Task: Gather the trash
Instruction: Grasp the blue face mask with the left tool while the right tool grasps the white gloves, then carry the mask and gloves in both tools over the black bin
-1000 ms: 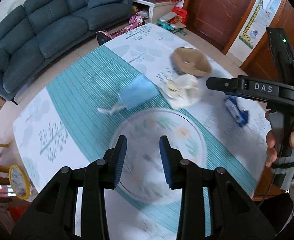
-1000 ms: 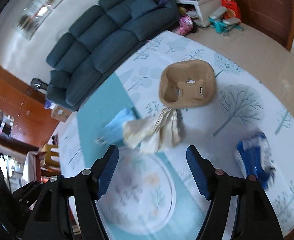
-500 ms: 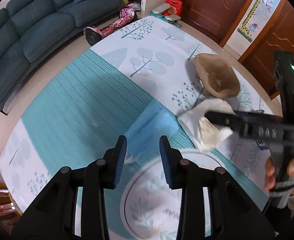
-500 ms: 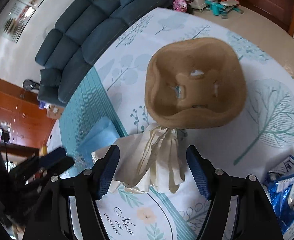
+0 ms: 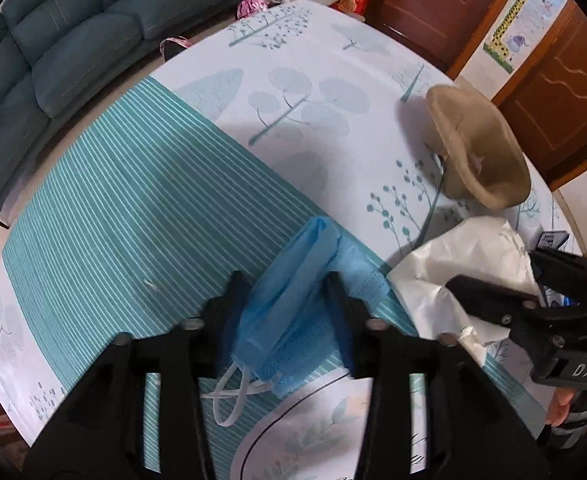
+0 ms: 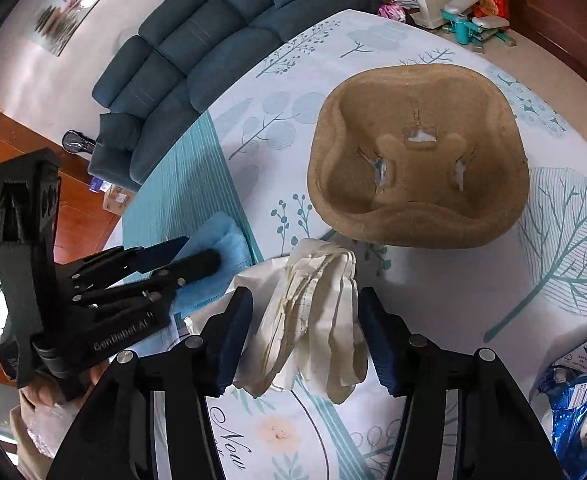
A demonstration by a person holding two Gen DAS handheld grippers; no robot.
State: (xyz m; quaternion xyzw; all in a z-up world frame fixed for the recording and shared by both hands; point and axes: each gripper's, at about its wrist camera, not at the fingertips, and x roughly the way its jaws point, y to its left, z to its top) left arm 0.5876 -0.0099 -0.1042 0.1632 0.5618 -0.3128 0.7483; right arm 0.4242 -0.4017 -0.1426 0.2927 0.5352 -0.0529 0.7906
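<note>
Two tools straddle trash on the tablecloth [image 5: 141, 208] (left [image 5: 289, 312] opening, right [image 6: 305, 336] closing, neither gripping).

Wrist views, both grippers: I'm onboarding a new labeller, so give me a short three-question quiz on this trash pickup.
1. True or false: the blue face mask lies between the left gripper's fingers.
2. What sits between the right gripper's fingers: A) brown pulp tray, B) crumpled white paper, C) blue wrapper?
3. Fill in: the pulp tray rests on the ____.

Key: 1 true; 2 B; 3 tablecloth.
</note>
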